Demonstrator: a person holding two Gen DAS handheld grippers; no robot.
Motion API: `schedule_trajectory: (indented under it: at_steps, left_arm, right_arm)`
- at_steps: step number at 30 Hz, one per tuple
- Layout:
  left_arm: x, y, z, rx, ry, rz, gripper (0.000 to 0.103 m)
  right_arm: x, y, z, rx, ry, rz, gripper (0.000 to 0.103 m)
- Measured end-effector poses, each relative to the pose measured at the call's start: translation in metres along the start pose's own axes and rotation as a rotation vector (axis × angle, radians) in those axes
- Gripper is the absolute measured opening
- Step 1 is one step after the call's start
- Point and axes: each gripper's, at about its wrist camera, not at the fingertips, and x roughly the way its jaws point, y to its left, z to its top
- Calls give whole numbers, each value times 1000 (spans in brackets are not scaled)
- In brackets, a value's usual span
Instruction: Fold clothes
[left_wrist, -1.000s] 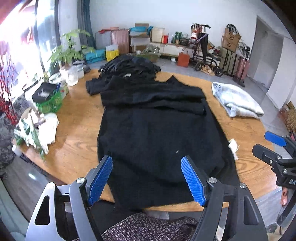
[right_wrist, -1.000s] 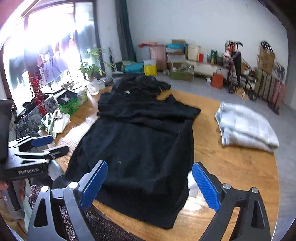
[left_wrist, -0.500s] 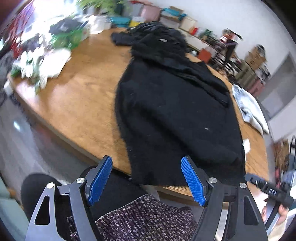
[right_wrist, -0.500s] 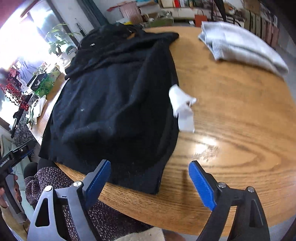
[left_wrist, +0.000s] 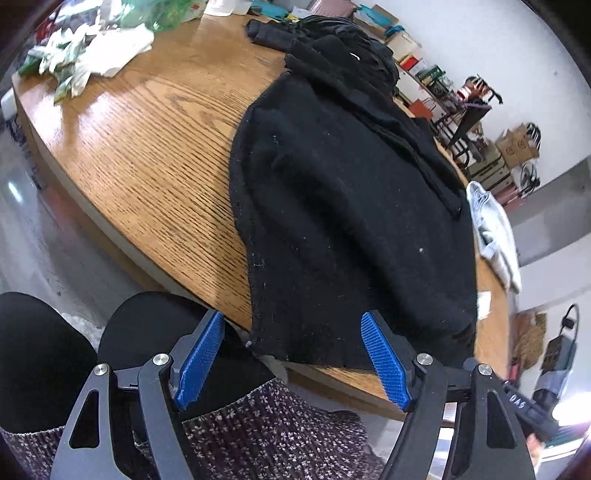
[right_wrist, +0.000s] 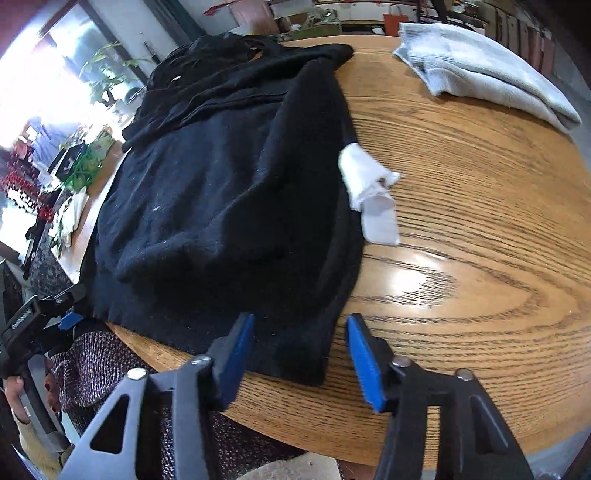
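Black fuzzy knit sweater (right_wrist: 221, 192) runs lengthwise away from me – right claw (right_wrist: 301, 360) closing over its near hem corner, left claw (left_wrist: 291, 360) released at the other corner

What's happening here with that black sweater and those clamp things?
A seated person holds a gripper in each hand over a black sweater spread on a round table. The right gripper is closing around the sweater's near corner; the left gripper stands open at the hem's other end. A folded grey garment lies aside.
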Motion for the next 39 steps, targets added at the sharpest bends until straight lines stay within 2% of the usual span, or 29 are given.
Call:
schedule_trajectory:
  at_steps: [1,3,4,5,7,9,14,18,23,26,29,32,34,35,38,39]
  left_arm:
    - [-1,1,-1,6,3,28,68]
    - [-2,3,-2,18,11,91,40]
    - [-3,6,-2,20,12,104,29]
    - [-6,12,-2,10,15,83,25]
    - [-10,21,-1,-18,24,23,5]
    - [-19,22,-3,-16,13,-8,5]
    - [-36,11,-6,50,-14,-15,5]
    - [-46,14,-7,80,3,-42,4]
    - [-61,39,-9,45,27,-68,4]
    - [-73,47,-6,24,31,-111,4]
    - [-87,41,16,19,-26,-156,3]
    - [-85,31,32,49,-46,-105,3]
    - [-78,25,34,74,-28,-56,3]
    - [-69,26,35,71,18,-48,4]
    - [-58,32,28,37,80,-66,12]
    - [-58,32,28,28,83,-81,26]
  right_arm:
    - [0,0,1,2,-4,-7,47]
    - [0,1,2,5,-11,-20,36]
    - [0,2,2,7,-14,-27,27]
    - [1,2,2,7,-17,-30,17]
    - [1,1,1,7,-21,-24,8]
    - [-2,1,-1,8,-26,-13,7]
    - [-16,-4,-7,17,-51,7,6]
    - [-29,-7,-15,12,-69,8,5]
    - [-39,-17,-27,11,-49,39,5]
    - [-47,-17,-32,22,-45,52,5]
    - [-56,-15,-23,38,-78,68,5]
    - [-67,-2,6,-5,-146,71,4]
    - [-68,4,16,-36,-156,49,1]
    - [-69,7,20,-52,-160,37,1]
    - [-58,5,23,-60,-117,34,3]
    - [-52,0,21,-50,-93,32,5]
